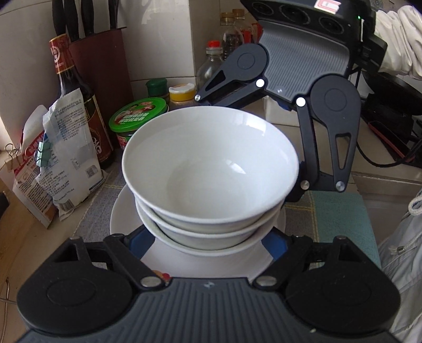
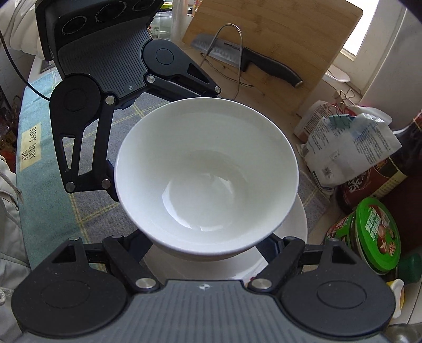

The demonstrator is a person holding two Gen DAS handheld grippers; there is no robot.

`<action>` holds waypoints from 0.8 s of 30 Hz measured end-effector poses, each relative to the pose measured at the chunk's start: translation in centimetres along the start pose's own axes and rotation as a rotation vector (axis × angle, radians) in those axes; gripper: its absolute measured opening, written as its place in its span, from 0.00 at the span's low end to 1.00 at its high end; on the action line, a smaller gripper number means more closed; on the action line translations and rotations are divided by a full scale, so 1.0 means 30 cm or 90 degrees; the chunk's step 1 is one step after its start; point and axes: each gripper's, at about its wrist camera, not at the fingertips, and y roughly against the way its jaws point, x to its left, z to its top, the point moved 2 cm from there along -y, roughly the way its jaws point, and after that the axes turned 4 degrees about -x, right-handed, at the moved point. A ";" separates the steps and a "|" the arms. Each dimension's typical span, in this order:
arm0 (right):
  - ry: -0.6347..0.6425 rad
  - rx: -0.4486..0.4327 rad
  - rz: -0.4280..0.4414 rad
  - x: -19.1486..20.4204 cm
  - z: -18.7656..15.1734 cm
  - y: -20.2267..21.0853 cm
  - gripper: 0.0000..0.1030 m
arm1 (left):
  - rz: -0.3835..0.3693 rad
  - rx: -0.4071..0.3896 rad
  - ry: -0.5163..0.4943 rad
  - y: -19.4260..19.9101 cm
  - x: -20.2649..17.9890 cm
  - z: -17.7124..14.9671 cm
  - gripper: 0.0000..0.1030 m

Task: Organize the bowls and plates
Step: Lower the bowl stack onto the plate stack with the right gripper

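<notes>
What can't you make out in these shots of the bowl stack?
Left gripper pads: left wrist view, hidden under the bowls.
Right gripper pads: right wrist view, hidden under the top bowl.
Plate centre: both views, covered by the bowls.
Knife handles: left wrist view, cut by top edge.

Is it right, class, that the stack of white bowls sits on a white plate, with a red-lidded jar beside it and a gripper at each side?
Not quite. The jar beside the stack of white bowls has a green lid, not red, as the left wrist view shows. The white plate below and the flanking left gripper and right gripper are correct.
</notes>
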 end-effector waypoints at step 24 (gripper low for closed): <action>-0.026 0.008 0.008 -0.068 -0.021 -0.050 0.84 | 0.020 -0.004 0.030 -0.048 0.037 -0.007 0.86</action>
